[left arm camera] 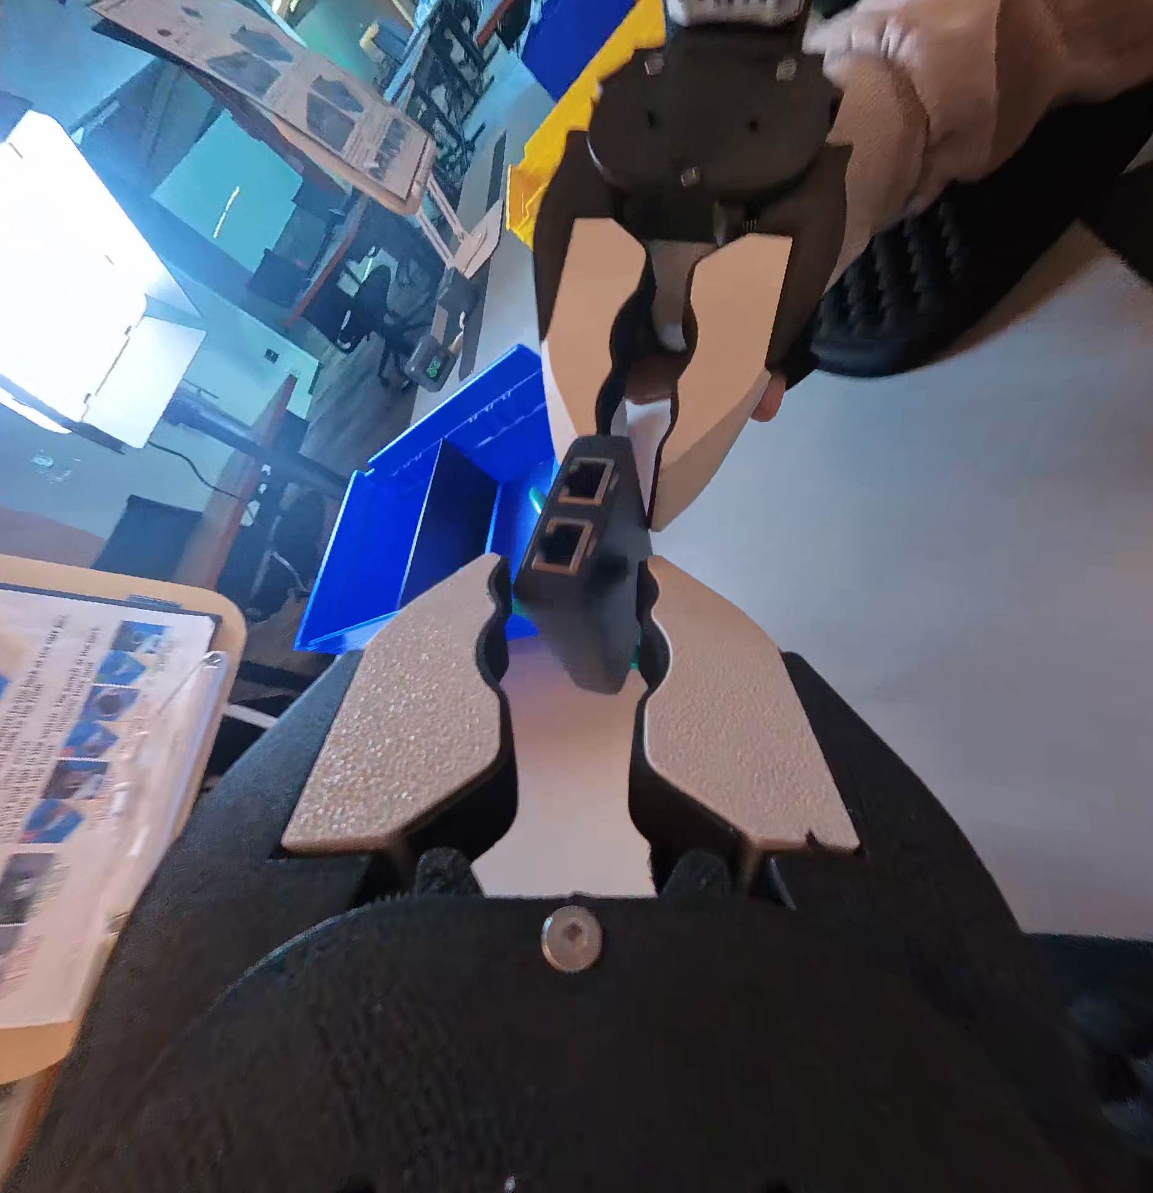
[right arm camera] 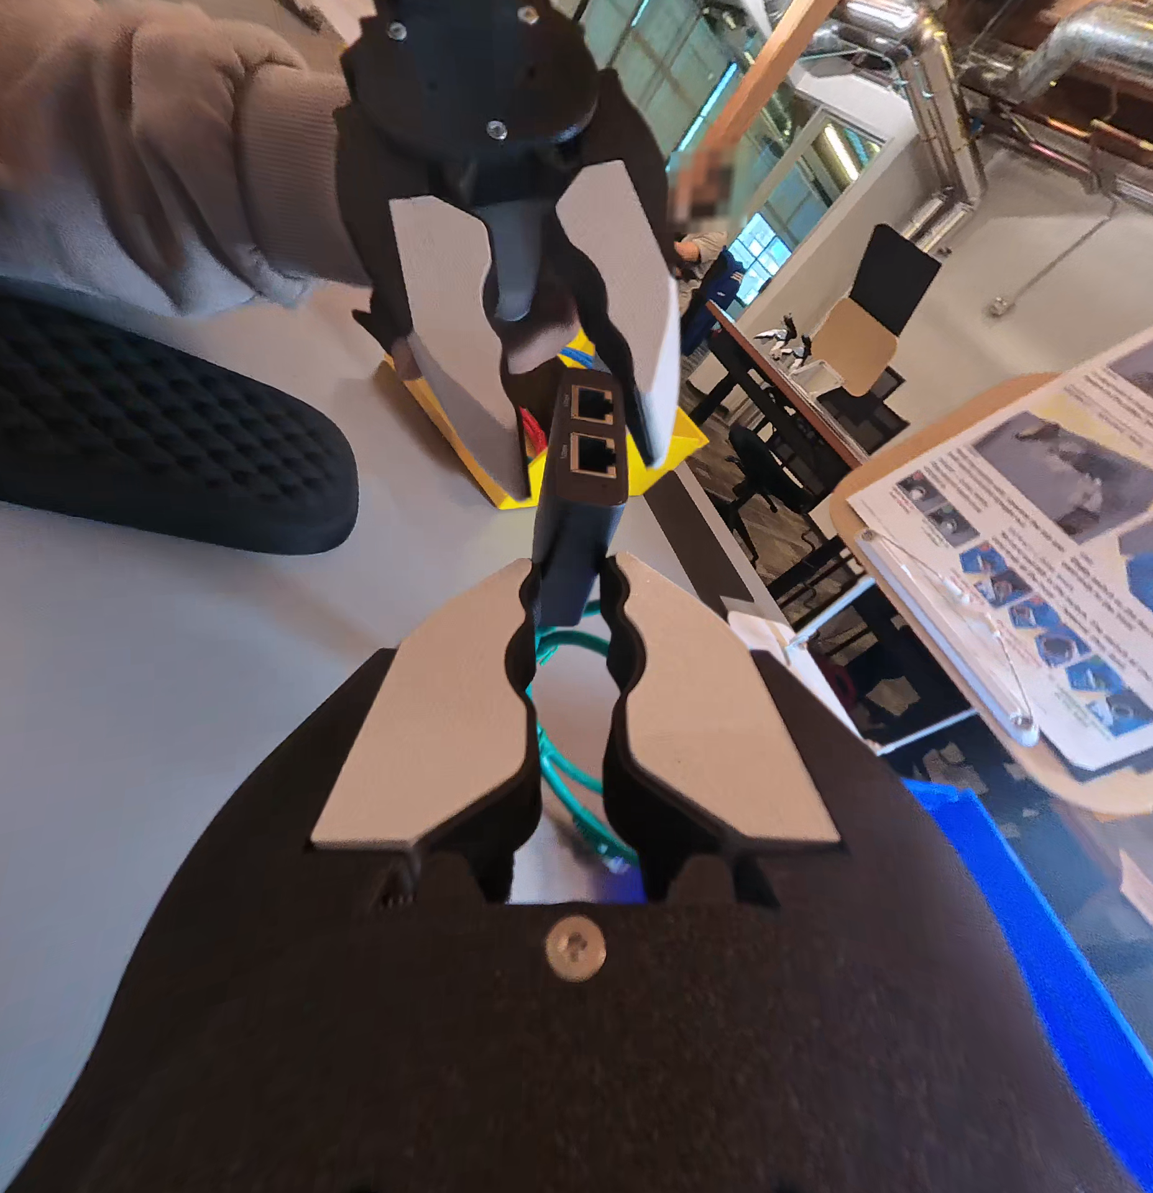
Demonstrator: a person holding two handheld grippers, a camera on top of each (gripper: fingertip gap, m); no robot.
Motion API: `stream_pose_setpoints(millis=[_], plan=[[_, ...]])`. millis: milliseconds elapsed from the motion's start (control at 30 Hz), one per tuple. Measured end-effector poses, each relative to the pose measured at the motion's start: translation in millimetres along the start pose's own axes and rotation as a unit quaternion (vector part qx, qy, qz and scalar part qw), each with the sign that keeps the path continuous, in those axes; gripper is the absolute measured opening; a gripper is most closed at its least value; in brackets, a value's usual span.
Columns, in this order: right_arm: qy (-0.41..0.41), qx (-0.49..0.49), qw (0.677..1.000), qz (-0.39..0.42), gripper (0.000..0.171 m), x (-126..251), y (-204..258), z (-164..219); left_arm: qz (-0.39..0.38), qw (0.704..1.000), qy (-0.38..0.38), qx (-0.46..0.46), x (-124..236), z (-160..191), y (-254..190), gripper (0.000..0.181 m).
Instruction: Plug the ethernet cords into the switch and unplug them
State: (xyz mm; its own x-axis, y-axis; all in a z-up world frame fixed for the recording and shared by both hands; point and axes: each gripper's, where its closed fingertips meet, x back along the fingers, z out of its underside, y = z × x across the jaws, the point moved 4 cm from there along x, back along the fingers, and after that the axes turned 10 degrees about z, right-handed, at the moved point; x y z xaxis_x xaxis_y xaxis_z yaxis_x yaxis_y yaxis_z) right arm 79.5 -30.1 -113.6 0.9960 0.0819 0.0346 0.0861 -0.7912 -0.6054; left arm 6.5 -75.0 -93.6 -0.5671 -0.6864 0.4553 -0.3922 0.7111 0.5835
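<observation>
Both claws held the switch aloft, ports empty.
The left claw (left arm camera: 577,568) and right claw (right arm camera: 573,565) each pinched an end of the switch (right arm camera: 583,471) above the surface (right arm camera: 108,645); next, one should release to fetch the green cord (right arm camera: 564,781).

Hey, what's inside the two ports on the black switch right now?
Both ports on the switch look empty: no plug in either. A green cord lies on the table below. How deep the ports go is too dark to tell.
</observation>
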Motion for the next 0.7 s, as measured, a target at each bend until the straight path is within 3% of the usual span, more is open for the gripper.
stream_pose_setpoints(millis=[133, 267, 400, 567, 633, 700], plan=[[0.012, 0.072, 0.997, 0.014, 0.018, -14.7, -16.1, -23.6, -0.031, 0.998, 0.007, -0.045, 15.2, -8.5, 18.0, 0.028], [-0.030, 0.071, 0.995, 0.069, 0.004, -14.9, -55.6, -68.5, -0.085, 0.991, -0.098, -0.043, 48.8, -34.5, 47.7, 0.021], [-0.058, 0.034, 0.994, 0.086, 0.021, -4.9, -80.1, -90.4, -0.108, 0.972, -0.207, -0.022, 81.6, -48.3, 63.2, 0.021], [-0.052, -0.076, 0.996, -0.003, 0.021, -11.8, -53.3, -65.7, -0.126, 0.935, -0.330, 0.035, 106.5, -51.1, 74.7, 0.022], [-0.057, -0.182, 0.978, -0.085, 0.022, -25.4, -26.2, -53.9, -0.120, 0.917, -0.376, 0.057, 109.9, -54.0, 77.4, 0.021], [-0.048, -0.286, 0.946, -0.144, 0.038, -45.4, -0.5, -36.9, -0.107, 0.897, -0.422, 0.073, 109.6, -59.2, 78.0, 0.021]])
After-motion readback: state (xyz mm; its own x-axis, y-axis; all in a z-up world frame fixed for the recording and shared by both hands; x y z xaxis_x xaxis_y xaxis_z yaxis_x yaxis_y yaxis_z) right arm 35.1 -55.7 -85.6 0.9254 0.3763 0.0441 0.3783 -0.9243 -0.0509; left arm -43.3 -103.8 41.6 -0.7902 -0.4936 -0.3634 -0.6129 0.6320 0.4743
